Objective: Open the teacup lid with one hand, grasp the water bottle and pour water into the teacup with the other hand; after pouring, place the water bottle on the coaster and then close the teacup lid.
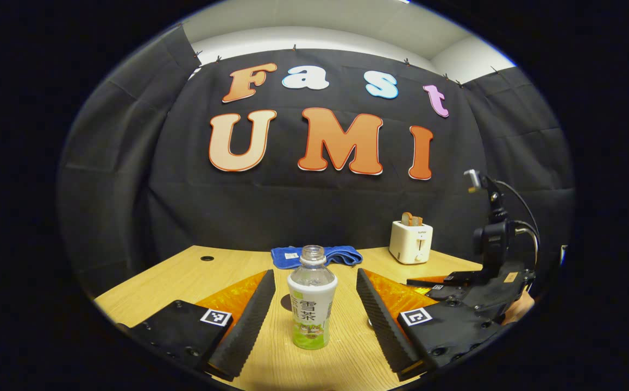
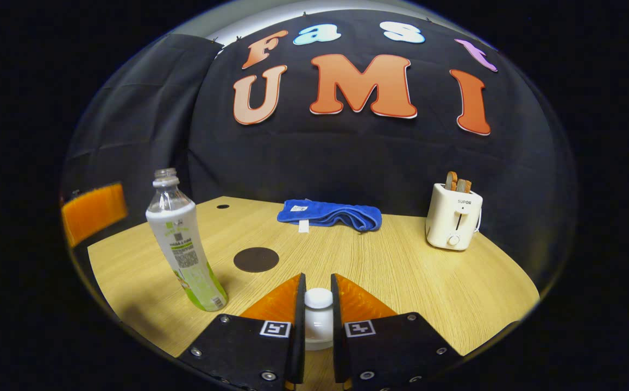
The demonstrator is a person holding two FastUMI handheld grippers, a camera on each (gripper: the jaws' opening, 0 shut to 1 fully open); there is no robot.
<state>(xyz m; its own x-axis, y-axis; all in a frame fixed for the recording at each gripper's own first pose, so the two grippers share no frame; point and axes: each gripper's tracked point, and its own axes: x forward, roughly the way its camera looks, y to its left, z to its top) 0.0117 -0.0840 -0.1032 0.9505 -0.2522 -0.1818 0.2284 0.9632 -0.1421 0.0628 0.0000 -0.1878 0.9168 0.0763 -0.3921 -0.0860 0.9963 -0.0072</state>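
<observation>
**Between the fingers: bottle lined up, lid knob pinched**

Along the left gripper view, the left gripper (image 1: 314,304) stands spread wide, grasping nothing, with the water bottle (image 1: 311,297) upright on the table (image 1: 184,277) between its two fingers and touching neither. The bottle has no cap on. A dark coaster (image 1: 285,302) peeks out just behind the bottle. Farther back lie a blue towel (image 1: 341,254) and a white toaster (image 1: 411,242); the right gripper (image 1: 445,282) shows low at the right edge.

Across the right gripper view, the right gripper (image 2: 318,312) is clenched on the white knob of the teacup lid (image 2: 318,298), both fingers pressing its sides. The teacup itself sits mostly hidden under the fingers. The bottle stands well to the left, with the coaster between it and the cup.

Risks, as I judge them: the bottle is open, so a lopsided closing of the left fingers could tip it and spill water. The knob is small and rounded; a tilted lift could let it slip, or drag the cup along.
</observation>
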